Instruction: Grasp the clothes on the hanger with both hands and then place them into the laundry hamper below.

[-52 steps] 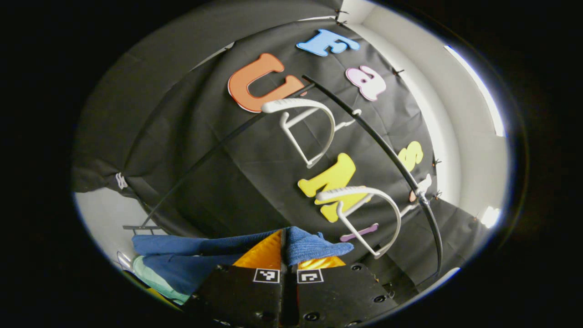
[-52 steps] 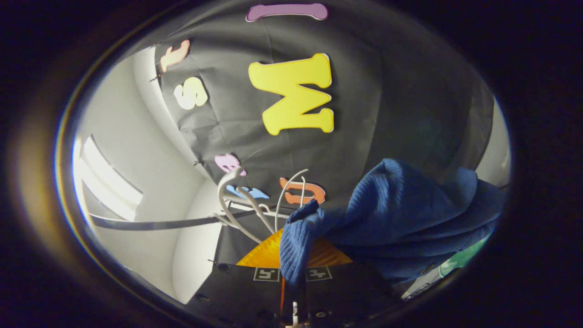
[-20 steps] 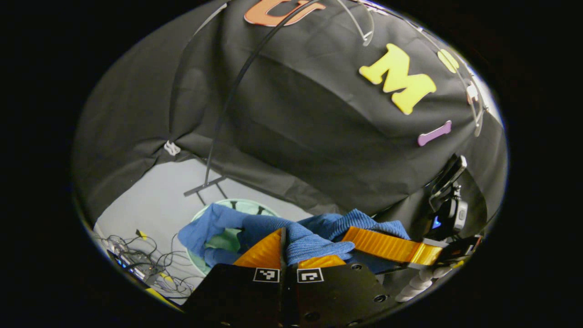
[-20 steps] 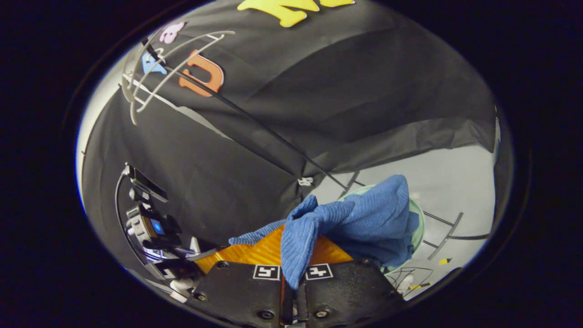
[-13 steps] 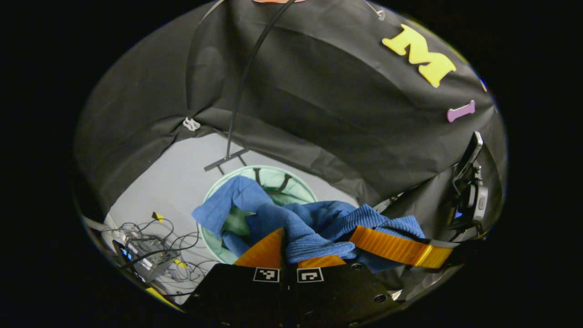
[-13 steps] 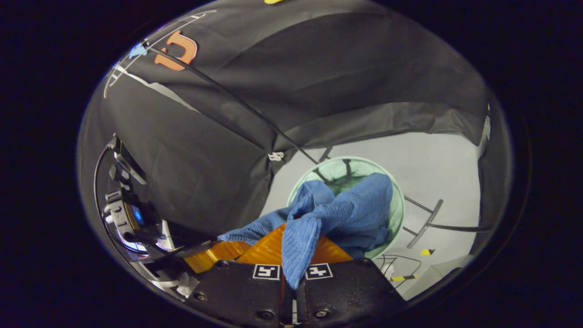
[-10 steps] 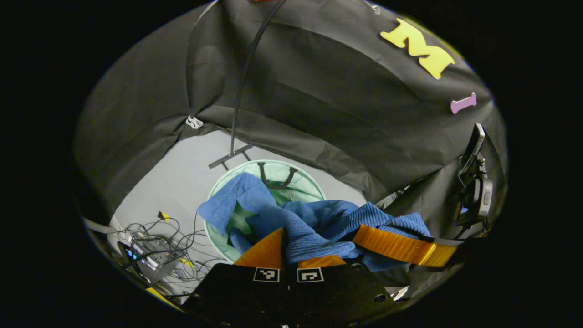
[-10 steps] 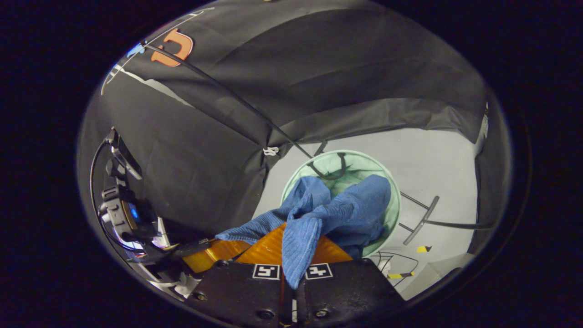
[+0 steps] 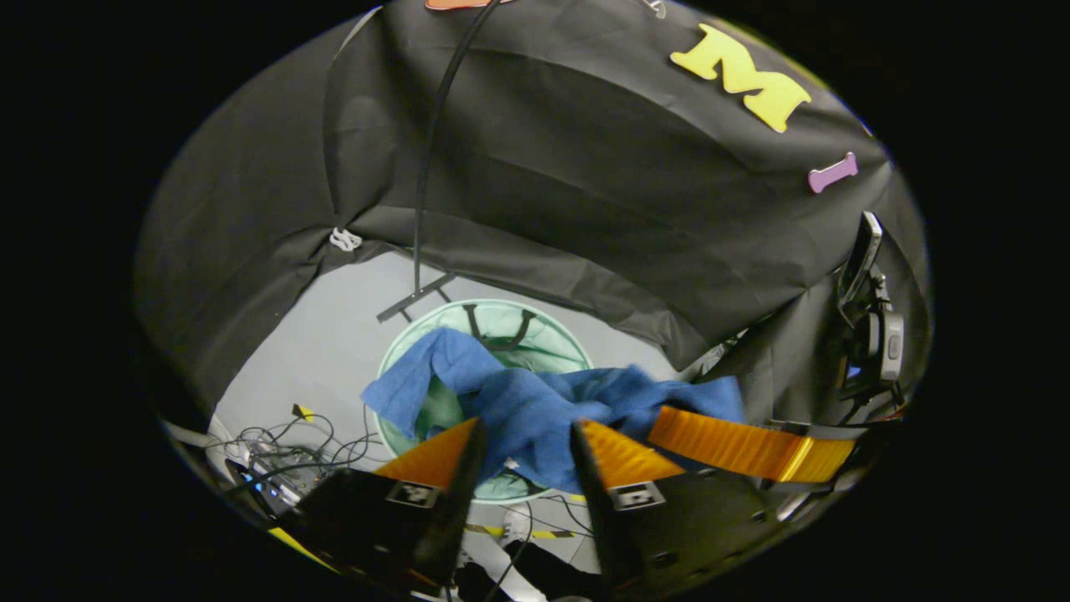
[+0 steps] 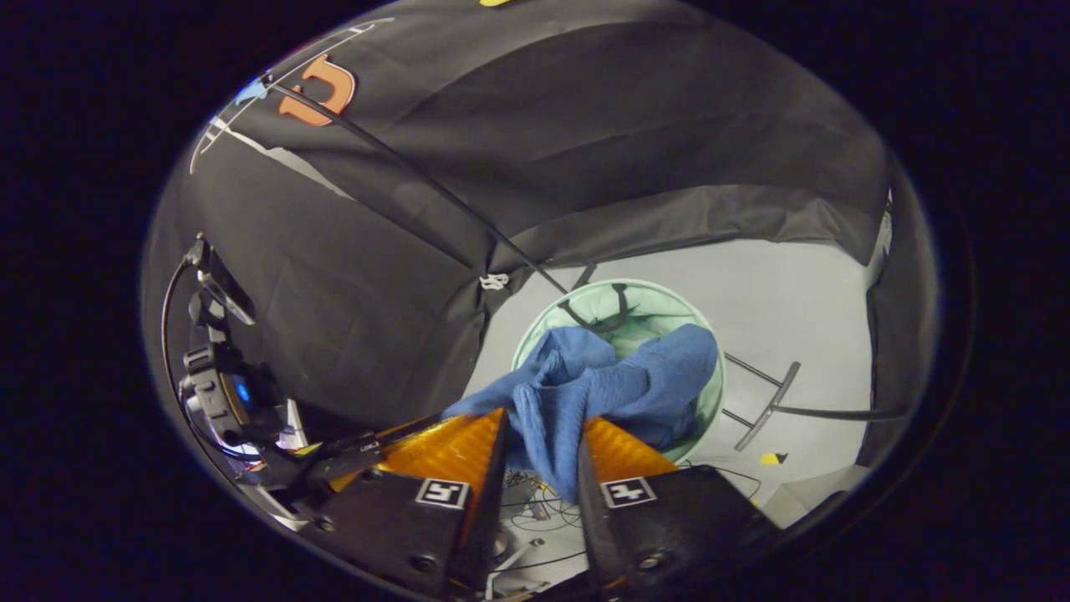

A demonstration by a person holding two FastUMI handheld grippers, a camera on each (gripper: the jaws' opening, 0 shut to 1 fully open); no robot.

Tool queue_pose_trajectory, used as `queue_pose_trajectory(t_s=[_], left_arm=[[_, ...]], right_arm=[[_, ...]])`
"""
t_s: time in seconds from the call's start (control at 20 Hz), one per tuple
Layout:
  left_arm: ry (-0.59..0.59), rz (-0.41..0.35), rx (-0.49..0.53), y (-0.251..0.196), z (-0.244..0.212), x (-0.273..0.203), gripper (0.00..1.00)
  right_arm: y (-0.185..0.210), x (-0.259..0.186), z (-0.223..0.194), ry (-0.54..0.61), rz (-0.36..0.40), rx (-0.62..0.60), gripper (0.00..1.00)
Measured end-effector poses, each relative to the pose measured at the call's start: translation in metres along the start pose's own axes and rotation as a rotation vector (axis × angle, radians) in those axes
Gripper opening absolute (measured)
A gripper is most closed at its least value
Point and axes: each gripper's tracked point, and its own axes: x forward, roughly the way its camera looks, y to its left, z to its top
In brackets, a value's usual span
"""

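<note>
Both tongs, clenched on the cloth half a second ago, now stand released. Left gripper view: left tongs (image 9: 522, 435) spread; one blue ribbed garment (image 9: 535, 410) droops over one mint hamper (image 9: 393, 351); right tongs' orange finger beside it. Right gripper view: right tongs (image 10: 539, 431) spread, garment (image 10: 619, 385) bunched between fingers, above hamper (image 10: 535, 334).

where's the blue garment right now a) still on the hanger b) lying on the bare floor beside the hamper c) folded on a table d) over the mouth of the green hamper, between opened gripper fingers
d: the blue garment hangs over the green hamper, and the right gripper and left gripper both have their fingers spread apart.
</note>
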Motion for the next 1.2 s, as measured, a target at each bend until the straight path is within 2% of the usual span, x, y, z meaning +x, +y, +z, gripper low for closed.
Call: queue_pose_trajectory(t_s=[0.05, 0.1, 0.15, 0.2, 0.25, 0.3, 0.35, 0.5, 0.7, 0.75, 0.8, 0.85, 0.9, 0.95, 1.0, 1.05, 1.1, 1.15, 1.2], left_arm=[[-0.006, 0.014, 0.008, 0.001, 0.004, -0.001, 0.84], [-0.012, 0.023, 0.015, 0.004, 0.003, -0.002, 1.00], [-0.016, 0.031, 0.018, 0.005, 0.004, -0.002, 1.00], [-0.019, 0.035, 0.017, 0.006, 0.004, -0.002, 0.95], [-0.020, 0.035, 0.014, 0.007, 0.004, -0.002, 1.00], [-0.021, 0.038, 0.012, 0.007, 0.002, -0.001, 1.00], [-0.021, 0.038, 0.012, 0.006, 0.003, -0.002, 0.95], [-0.033, 0.051, 0.023, 0.009, 0.001, -0.011, 0.95], [-0.094, 0.066, 0.056, 0.006, 0.012, -0.038, 0.95], [-0.117, 0.072, 0.065, 0.007, 0.017, -0.048, 1.00], [-0.147, 0.075, 0.074, 0.005, 0.022, -0.059, 0.95], [-0.178, 0.073, 0.082, 0.003, 0.029, -0.073, 1.00], [-0.213, 0.065, 0.087, 0.001, 0.035, -0.086, 1.00], [-0.250, 0.054, 0.096, -0.003, 0.042, -0.102, 0.95], [-0.293, 0.043, 0.112, -0.007, 0.051, -0.119, 0.95], [-0.338, 0.033, 0.132, -0.012, 0.059, -0.139, 1.00], [-0.389, 0.024, 0.154, -0.020, 0.071, -0.161, 0.95], [-0.436, 0.016, 0.176, -0.027, 0.080, -0.182, 1.00], [-0.482, 0.004, 0.196, -0.037, 0.091, -0.208, 0.95]], right_arm=[[0.001, 0.002, 0.001, -0.005, 0.005, 0.000, 0.58], [-0.001, 0.004, 0.000, -0.013, 0.005, -0.004, 0.61], [-0.004, 0.003, 0.004, -0.024, 0.001, -0.012, 0.69], [-0.006, 0.003, 0.007, -0.036, -0.007, -0.021, 0.72], [-0.009, 0.001, 0.012, -0.050, -0.011, -0.026, 0.80], [-0.009, -0.001, 0.013, -0.058, -0.018, -0.025, 0.83], [-0.009, -0.002, 0.015, -0.070, -0.020, -0.022, 0.87], [-0.015, -0.009, 0.025, -0.119, -0.051, -0.032, 0.95], [-0.016, -0.013, 0.032, -0.188, -0.071, -0.046, 0.96], [-0.015, -0.016, 0.034, -0.210, -0.072, -0.045, 0.96], [-0.011, -0.020, 0.037, -0.228, -0.064, -0.044, 0.96], [-0.007, -0.027, 0.038, -0.248, -0.057, -0.029, 0.96], [0.003, -0.034, 0.041, -0.271, -0.043, -0.019, 0.96], [0.010, -0.044, 0.045, -0.305, -0.035, -0.025, 0.96], [0.014, -0.051, 0.050, -0.348, -0.033, -0.040, 0.96], [0.021, -0.063, 0.057, -0.391, -0.023, -0.055, 0.96], [0.029, -0.073, 0.063, -0.429, -0.007, -0.063, 0.96], [0.039, -0.085, 0.069, -0.476, 0.011, -0.070, 0.96], [0.045, -0.095, 0.072, -0.525, 0.019, -0.084, 0.96]])
